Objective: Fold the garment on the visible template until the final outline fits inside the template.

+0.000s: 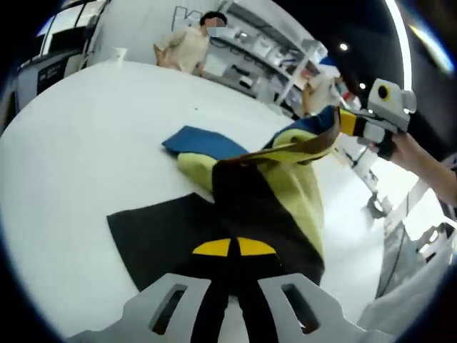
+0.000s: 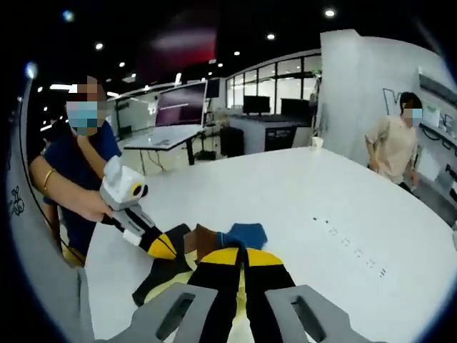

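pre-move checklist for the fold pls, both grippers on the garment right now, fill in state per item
1. Left gripper shut on the garment: ok, its yellow-tipped jaws are closed on dark fabric.
2. Right gripper shut on the garment: ok, jaws closed on fabric; from the left gripper view it holds a raised corner.
3. Garment spread flat: not ok, it is bunched and partly lifted off the white table.
4. Template in sight: ok, a dark sheet lies on the table, partly under the garment.
5. Garment outline inside template: not ok, the blue part and yellow-green part lie beyond it.
6. Bystander clear of the fold area: ok, standing at the table's far edge.
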A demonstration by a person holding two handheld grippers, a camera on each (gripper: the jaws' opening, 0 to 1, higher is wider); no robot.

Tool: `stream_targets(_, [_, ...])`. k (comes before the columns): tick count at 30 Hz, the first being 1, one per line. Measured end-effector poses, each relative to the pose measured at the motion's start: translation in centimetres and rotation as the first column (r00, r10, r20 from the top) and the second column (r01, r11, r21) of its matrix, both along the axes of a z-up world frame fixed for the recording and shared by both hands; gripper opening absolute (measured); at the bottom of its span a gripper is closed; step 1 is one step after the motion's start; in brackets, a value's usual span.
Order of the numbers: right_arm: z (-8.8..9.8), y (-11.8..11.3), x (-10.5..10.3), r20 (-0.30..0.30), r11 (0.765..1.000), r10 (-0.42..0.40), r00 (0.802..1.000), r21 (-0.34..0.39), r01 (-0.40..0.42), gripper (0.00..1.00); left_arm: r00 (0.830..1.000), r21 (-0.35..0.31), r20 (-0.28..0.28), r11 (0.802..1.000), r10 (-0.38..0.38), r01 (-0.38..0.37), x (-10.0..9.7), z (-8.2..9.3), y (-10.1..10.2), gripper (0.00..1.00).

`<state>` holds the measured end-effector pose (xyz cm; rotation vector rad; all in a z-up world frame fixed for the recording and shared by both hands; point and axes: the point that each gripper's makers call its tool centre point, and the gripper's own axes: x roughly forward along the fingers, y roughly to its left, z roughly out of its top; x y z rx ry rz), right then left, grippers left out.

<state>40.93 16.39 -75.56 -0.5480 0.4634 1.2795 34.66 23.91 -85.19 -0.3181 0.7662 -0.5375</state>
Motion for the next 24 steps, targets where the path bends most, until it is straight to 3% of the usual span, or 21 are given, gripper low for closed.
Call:
stream_targets(2, [0.7, -0.4, 0.9, -0.041, 0.995, -0.078, 0.996, 0.059, 0.081, 0.00, 1.000, -0.007, 0.001, 1.000, 0.013, -0.013, 0.0, 0.1, 0.0, 0.00])
stream_targets(4, [2.7, -1.8, 2.4, -0.091, 0.961, -0.209, 0.974, 0.164, 0.221, 0.00, 0.999, -0.016, 0.008, 0.999, 0.042, -0.042, 0.1, 0.6, 0.4, 0.00])
stream_targets(5, [4.6, -3.1, 2.9, -0.143, 0.924, -0.281, 0.949, 0.228, 0.308, 0.00, 0.996, 0.007, 0.031, 0.996, 0.086, -0.086, 0.4, 1.4, 1.1, 0.00])
stream_targets(6, [4.7, -3.5, 3.2, -0.142, 0.916, -0.293, 0.946, 0.243, 0.320, 0.00, 0.992, 0.009, 0.086, 0.995, 0.095, -0.096, 0.7, 3.4, 1.3, 0.00])
stream_targets(7, [5.2, -4.7, 3.5, -0.139, 0.903, -0.320, 0.937, 0.256, 0.346, 0.00, 0.991, 0.019, 0.102, 0.996, 0.086, -0.088, 0.9, 3.7, 1.4, 0.00])
stream_targets(8, [5.4, -5.1, 3.4, -0.131, 0.900, -0.327, 0.936, 0.257, 0.351, 0.00, 0.990, 0.061, 0.130, 0.996, 0.062, -0.071, 0.8, 4.6, 1.6, 0.00])
stream_targets(10, [6.0, -5.4, 3.1, -0.117, 0.891, -0.349, 0.930, 0.267, 0.368, 0.00, 0.988, 0.076, 0.146, 0.995, 0.060, -0.072, 0.9, 5.1, 1.8, 0.00])
stream_targets(13, [8.3, -6.1, 3.2, -0.142, 0.845, -0.396, 0.907, 0.332, 0.420, 0.00, 0.970, 0.088, 0.219, 0.987, 0.110, -0.132, 1.4, 8.0, 2.3, 0.00])
stream_targets(24, [13.6, -8.6, 1.8, -0.070, 0.802, -0.458, 0.886, 0.397, 0.446, 0.00, 0.917, 0.096, 0.389, 0.986, 0.088, -0.136, 2.4, 15.6, 2.2, 0.00])
